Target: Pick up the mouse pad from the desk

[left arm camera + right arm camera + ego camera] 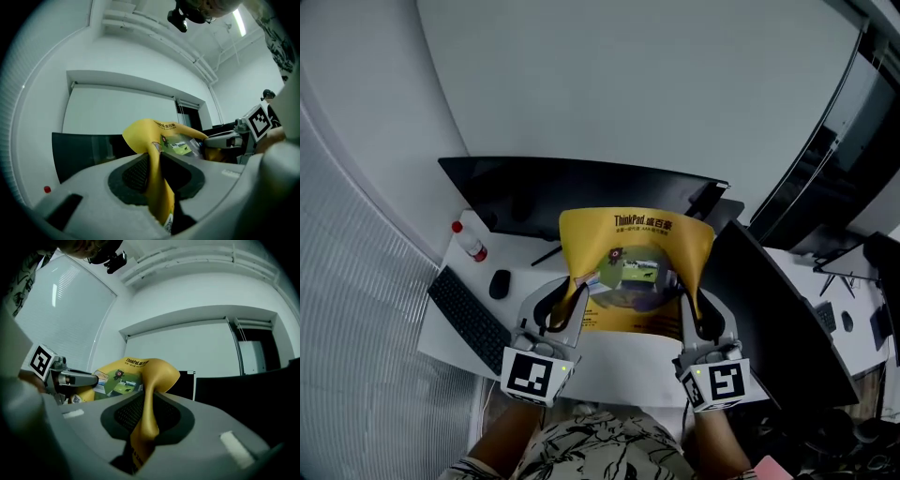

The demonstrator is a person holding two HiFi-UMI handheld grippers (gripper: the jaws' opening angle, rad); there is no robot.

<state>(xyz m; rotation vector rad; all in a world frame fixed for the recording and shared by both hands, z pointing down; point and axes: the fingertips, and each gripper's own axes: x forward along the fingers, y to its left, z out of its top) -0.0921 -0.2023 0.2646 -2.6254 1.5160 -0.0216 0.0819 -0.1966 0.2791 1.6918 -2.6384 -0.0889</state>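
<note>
Head view: A person lifts a yellow mouse pad (633,272) clear of the white desk (619,364). The left gripper (573,302) and right gripper (688,305) each pinch a near corner. The sheet bows between them, printed face up.
Left gripper view: The jaws are clamped on the pad's edge (157,154), which folds upright between the dark ribbed pads (136,172). The other gripper shows beyond it.
Right gripper view: These jaws are likewise closed tight on the opposite edge (147,399), with the pad curling away to the left.
Step in hand: The pickup looks all but complete. Doing it well likely means an even squeeze and both hands kept level and steadily spaced, so the floppy sheet does not slip.
Desk: A keyboard (469,319), mouse (500,283) and red-capped bottle (471,242) lie at the left, with a dark monitor (572,192) behind.
Room: The wall is pale, blinds hang at the left, and a strip light (239,21) runs overhead.
</note>
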